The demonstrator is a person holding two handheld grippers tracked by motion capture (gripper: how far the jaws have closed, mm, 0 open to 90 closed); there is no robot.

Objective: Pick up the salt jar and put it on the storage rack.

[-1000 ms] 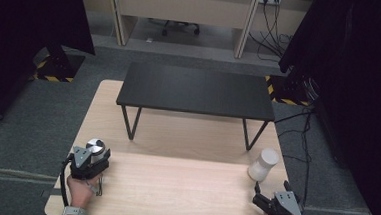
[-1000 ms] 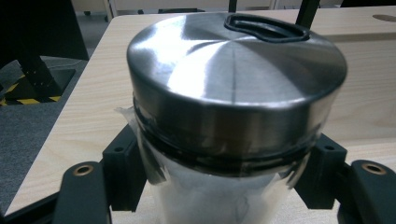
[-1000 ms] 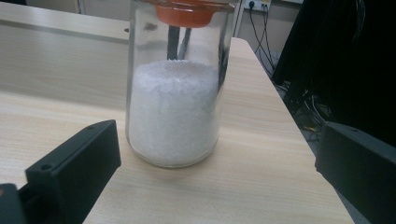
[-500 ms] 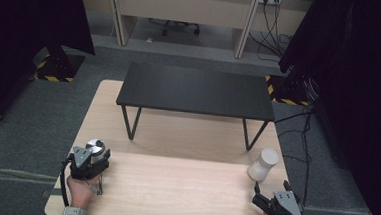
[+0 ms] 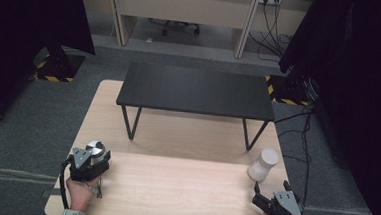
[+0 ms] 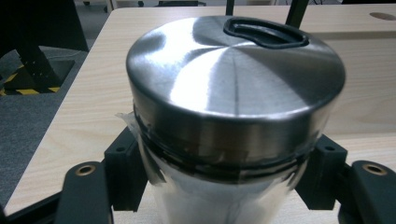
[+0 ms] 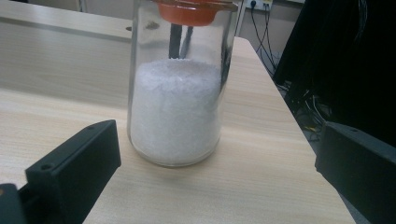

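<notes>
A steel canister with a brushed metal lid and a black grip on top stands at the front left of the wooden table. My left gripper is shut on it, with the black pads pressing its sides just under the lid. At the front right stands a glass jar, about half full of white powder, with an orange stopper. My right gripper sits just short of this jar, open, its jaws wide apart and touching nothing.
A low black bench stands across the far half of the table. The table's right edge runs close beside the jar, with cables on the floor beyond. Bare wood lies between the two grippers.
</notes>
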